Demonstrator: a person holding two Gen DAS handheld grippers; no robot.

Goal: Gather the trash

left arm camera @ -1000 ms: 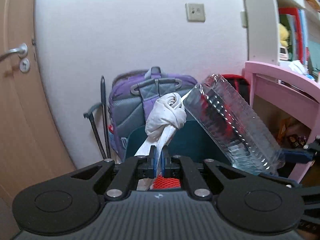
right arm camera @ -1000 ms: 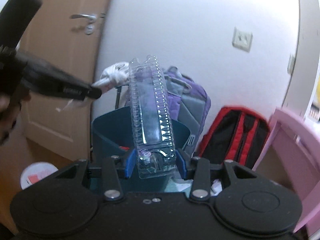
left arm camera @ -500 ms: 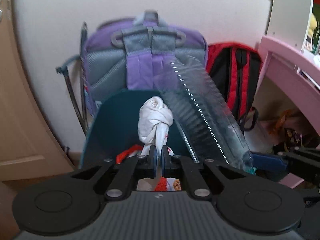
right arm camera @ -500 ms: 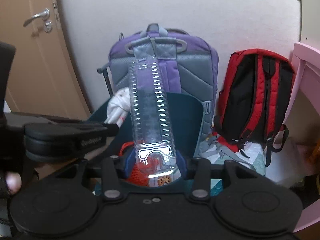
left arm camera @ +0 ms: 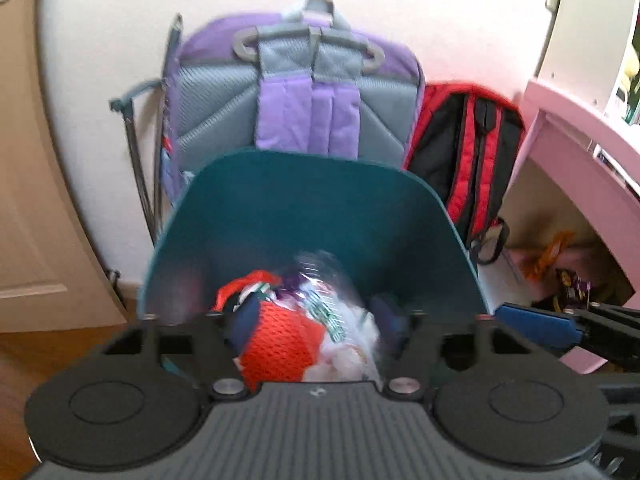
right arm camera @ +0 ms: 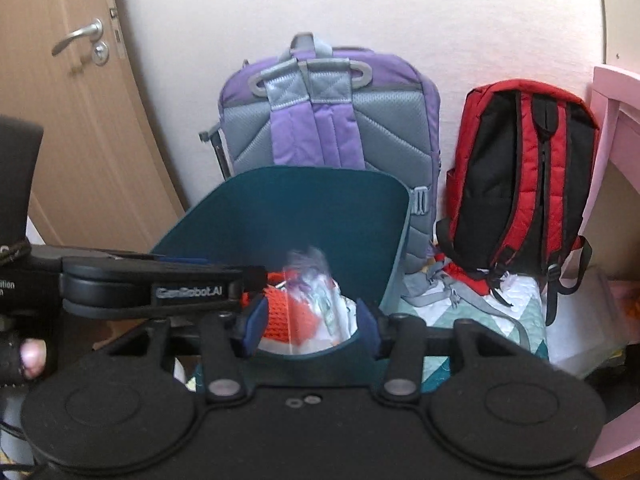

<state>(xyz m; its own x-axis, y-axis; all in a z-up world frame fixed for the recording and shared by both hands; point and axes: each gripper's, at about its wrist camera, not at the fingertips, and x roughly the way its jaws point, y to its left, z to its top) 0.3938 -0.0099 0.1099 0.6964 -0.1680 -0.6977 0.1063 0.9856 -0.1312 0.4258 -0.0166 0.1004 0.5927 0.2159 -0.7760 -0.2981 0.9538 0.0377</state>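
A dark teal trash bin (left arm camera: 304, 208) stands open below both grippers; it also shows in the right wrist view (right arm camera: 320, 208). Inside lie an orange net (left arm camera: 280, 344), white crumpled tissue (left arm camera: 352, 336) and a blurred clear plastic container (left arm camera: 320, 268), also seen in the right wrist view (right arm camera: 306, 268). My left gripper (left arm camera: 316, 332) is open and empty over the bin. My right gripper (right arm camera: 310, 324) is open and empty over the bin's near rim. The left gripper's arm (right arm camera: 160, 284) crosses the right wrist view from the left.
A purple and grey backpack (left arm camera: 296, 92) leans on the wall behind the bin. A red and black backpack (right arm camera: 520, 176) stands to its right. A pink desk (left arm camera: 580, 152) is at the right, a wooden door (right arm camera: 60, 120) at the left.
Both grippers have opened over the bin. The white tissue wad and the clear plastic container have left the jaws and dropped into the bin. Both views have tilted down.
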